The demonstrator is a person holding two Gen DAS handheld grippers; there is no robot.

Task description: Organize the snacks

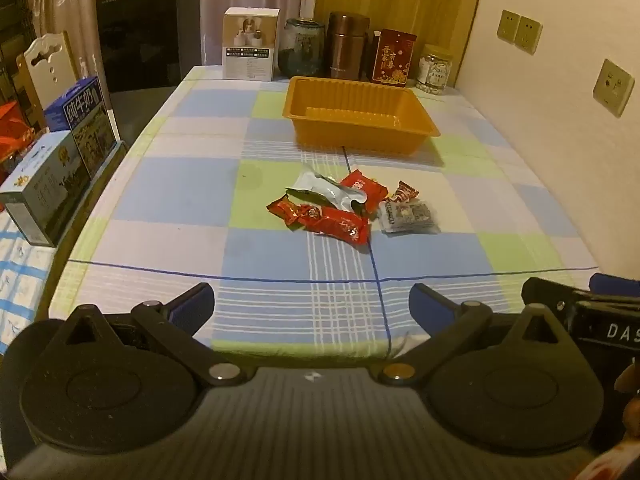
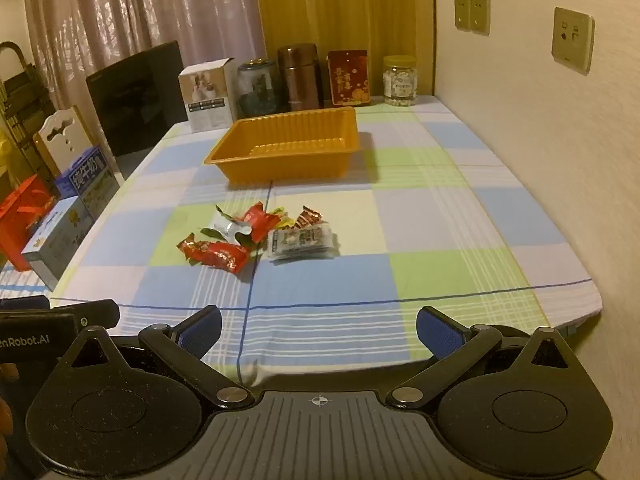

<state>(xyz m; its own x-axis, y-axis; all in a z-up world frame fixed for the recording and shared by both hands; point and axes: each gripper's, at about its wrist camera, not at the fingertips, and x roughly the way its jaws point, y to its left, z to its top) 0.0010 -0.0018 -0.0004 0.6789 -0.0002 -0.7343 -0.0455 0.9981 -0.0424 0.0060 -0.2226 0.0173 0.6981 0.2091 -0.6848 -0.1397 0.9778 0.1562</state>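
A white box (image 1: 251, 44), dark jar (image 1: 301, 47), brown flask (image 1: 347, 45), red tin (image 1: 393, 56) and pill jar (image 1: 434, 69) are lined along the table's far edge.

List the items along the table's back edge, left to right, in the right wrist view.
White box → dark jar → brown flask → red tin → clear jar.

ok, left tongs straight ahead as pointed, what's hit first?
Probably the bare tablecloth, short of the snack pile. Left tongs are open and empty; depth is uncertain.
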